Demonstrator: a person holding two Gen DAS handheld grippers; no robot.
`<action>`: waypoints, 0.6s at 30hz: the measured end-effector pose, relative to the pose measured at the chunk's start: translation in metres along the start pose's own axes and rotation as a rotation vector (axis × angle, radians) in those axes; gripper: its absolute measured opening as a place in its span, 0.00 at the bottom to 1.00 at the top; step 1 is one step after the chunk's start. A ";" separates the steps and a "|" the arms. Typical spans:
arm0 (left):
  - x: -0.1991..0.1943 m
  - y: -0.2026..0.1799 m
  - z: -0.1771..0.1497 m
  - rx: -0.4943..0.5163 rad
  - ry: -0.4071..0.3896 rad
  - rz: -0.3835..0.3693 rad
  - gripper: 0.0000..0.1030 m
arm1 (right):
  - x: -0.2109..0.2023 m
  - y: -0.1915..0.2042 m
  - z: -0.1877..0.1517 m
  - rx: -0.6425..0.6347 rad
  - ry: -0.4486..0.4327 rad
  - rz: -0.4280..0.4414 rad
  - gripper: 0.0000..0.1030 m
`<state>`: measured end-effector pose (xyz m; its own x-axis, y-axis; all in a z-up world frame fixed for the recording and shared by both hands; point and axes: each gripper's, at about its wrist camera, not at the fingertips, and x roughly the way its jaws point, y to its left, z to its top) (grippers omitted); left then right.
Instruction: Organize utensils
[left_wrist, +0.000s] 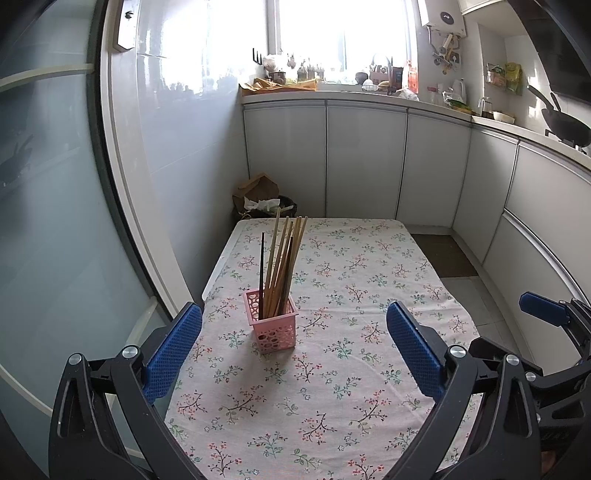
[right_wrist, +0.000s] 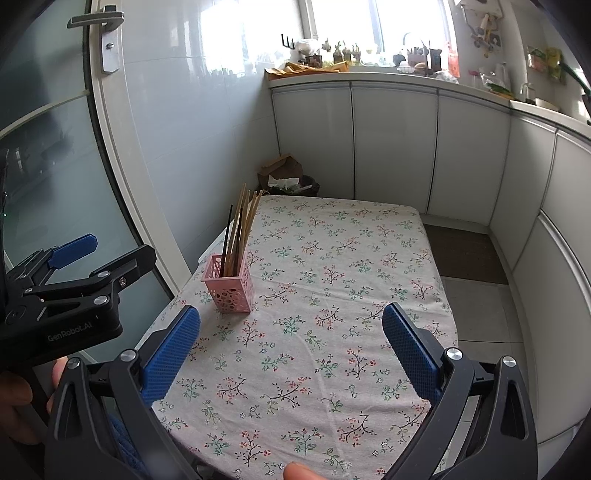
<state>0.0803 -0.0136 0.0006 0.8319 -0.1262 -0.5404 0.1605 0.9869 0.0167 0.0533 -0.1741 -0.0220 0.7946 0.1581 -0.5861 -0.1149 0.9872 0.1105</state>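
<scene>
A pink perforated holder (left_wrist: 273, 325) stands upright on the floral tablecloth (left_wrist: 351, 288), near the table's left edge. Several wooden chopsticks (left_wrist: 284, 258) and a dark one lean inside it. My left gripper (left_wrist: 294, 350) is open and empty, held above the table just short of the holder. The holder also shows in the right wrist view (right_wrist: 229, 284) with its chopsticks (right_wrist: 242, 229). My right gripper (right_wrist: 291, 354) is open and empty, to the right of and behind the holder. No loose utensils show on the cloth (right_wrist: 351, 258).
A glass door (left_wrist: 55, 221) with a white frame runs along the left. White cabinets (left_wrist: 362, 158) and a cluttered counter line the back and right. A bin with a paper bag (left_wrist: 264, 201) sits behind the table. The left gripper's body (right_wrist: 66, 291) shows at left in the right wrist view.
</scene>
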 end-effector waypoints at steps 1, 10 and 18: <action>0.000 0.000 0.000 -0.001 0.002 0.000 0.93 | 0.000 0.000 0.000 0.000 0.001 0.001 0.94; 0.001 0.002 0.000 0.001 0.006 -0.002 0.93 | 0.001 0.000 0.000 -0.002 0.003 0.002 0.94; 0.005 0.003 0.001 -0.001 0.019 -0.001 0.93 | 0.001 0.001 0.000 -0.003 0.005 0.003 0.94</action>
<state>0.0852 -0.0108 -0.0014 0.8218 -0.1248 -0.5560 0.1605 0.9869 0.0157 0.0540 -0.1729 -0.0222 0.7915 0.1607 -0.5896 -0.1185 0.9869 0.1099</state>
